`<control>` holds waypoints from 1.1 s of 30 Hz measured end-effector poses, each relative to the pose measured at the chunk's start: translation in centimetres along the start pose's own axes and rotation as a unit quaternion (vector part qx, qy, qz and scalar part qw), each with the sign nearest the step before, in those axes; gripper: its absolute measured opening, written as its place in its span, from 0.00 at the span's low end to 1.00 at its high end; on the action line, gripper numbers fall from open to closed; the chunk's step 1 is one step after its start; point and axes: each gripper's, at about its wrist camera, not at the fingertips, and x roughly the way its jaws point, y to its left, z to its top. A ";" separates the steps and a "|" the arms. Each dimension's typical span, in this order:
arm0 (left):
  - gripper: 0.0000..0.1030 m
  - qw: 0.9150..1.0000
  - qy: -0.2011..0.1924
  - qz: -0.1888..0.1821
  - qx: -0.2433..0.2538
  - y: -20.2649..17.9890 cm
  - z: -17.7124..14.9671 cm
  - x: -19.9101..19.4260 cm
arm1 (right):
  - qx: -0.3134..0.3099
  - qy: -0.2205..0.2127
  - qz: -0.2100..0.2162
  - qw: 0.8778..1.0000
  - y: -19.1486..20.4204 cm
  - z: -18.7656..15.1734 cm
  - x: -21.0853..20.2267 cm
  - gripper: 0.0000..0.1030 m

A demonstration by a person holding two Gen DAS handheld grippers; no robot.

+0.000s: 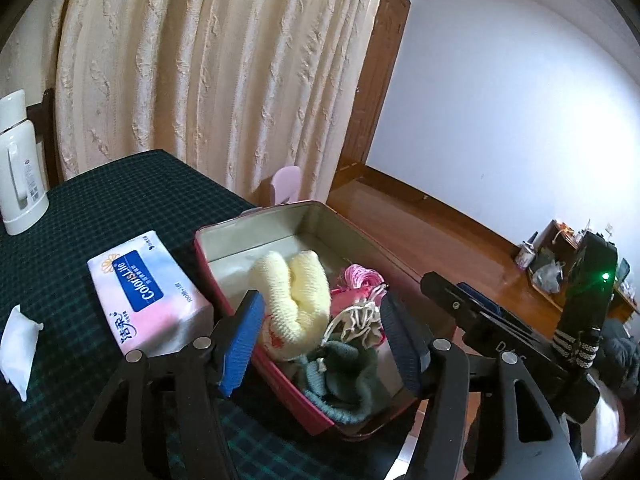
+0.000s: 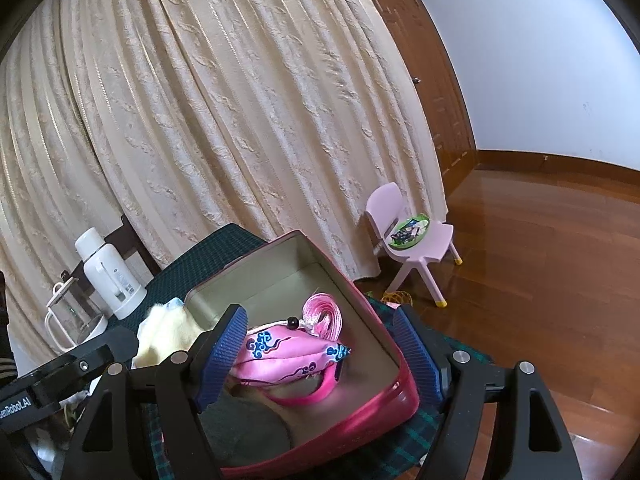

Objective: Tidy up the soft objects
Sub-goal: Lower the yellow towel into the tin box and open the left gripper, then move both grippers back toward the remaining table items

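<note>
Soft things point(image 1: 292, 300) fill the tin point(image 1: 248, 240), gathered for tidiness; left tool point(image 1: 320, 340) spread, empty, above; right tool point(image 2: 320, 352) spread at three o'clock.

kettle point(image 1: 18, 164): left side cut off by the picture's edge.
pink chair point(image 1: 286, 184): mostly hidden behind the red tin point(image 1: 256, 304).
green knit point(image 2: 244, 424): blurred, perhaps a hat.
shelf clutter point(image 1: 548, 260): too small to tell.
</note>
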 end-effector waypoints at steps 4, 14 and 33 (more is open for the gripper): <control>0.60 1.000 0.000 0.005 -0.008 0.5 -0.4 -0.2 | -0.003 0.000 0.003 1.000 0.3 -0.1 -0.1 0.77; 0.60 0.999 0.003 0.022 -0.024 1.9 -1.5 -1.2 | -0.016 0.004 0.013 1.000 1.2 -0.2 -0.2 0.79; 0.60 0.996 -0.013 0.070 -0.057 5.2 -3.6 -5.2 | -0.075 0.018 0.068 0.995 6.0 -1.0 -0.4 0.85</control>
